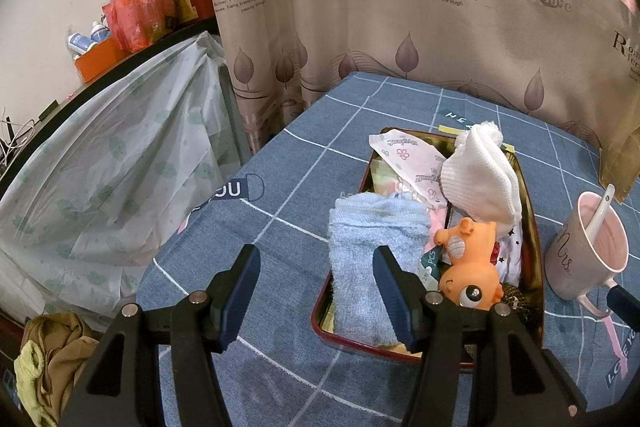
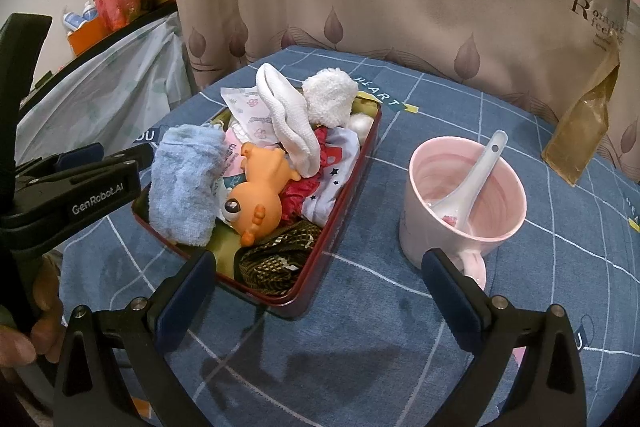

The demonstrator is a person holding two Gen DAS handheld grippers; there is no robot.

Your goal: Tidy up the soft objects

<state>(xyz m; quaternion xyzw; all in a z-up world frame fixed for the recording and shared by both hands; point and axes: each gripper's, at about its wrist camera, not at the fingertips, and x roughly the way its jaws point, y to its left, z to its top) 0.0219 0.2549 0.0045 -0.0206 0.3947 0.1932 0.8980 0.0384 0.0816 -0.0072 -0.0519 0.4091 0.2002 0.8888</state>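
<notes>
A dark red tin tray [image 1: 320,323] [image 2: 332,227] on the blue checked tablecloth is piled with soft things. It holds a folded light-blue towel [image 1: 372,247] [image 2: 184,179], an orange rubber toy [image 1: 468,267] [image 2: 256,195], a white knitted cloth [image 1: 480,179] [image 2: 288,119], a white fluffy ball [image 2: 330,95], a flower-printed packet [image 1: 404,159], red and star-printed cloths [image 2: 336,163] and a black-gold mesh [image 2: 280,255]. My left gripper [image 1: 316,255] [image 2: 124,155] hovers open at the tray's near-left corner, beside the towel. My right gripper [image 2: 318,259] is open above the cloth between tray and mug, holding nothing.
A pink mug [image 1: 588,247] [image 2: 464,195] with a white spoon [image 2: 476,179] stands right of the tray. A leaf-print curtain hangs behind the table, with a gold-brown bag [image 2: 580,131] against it. Plastic-covered furniture [image 1: 120,167] and a clothes heap [image 1: 48,359] lie past the table's left edge.
</notes>
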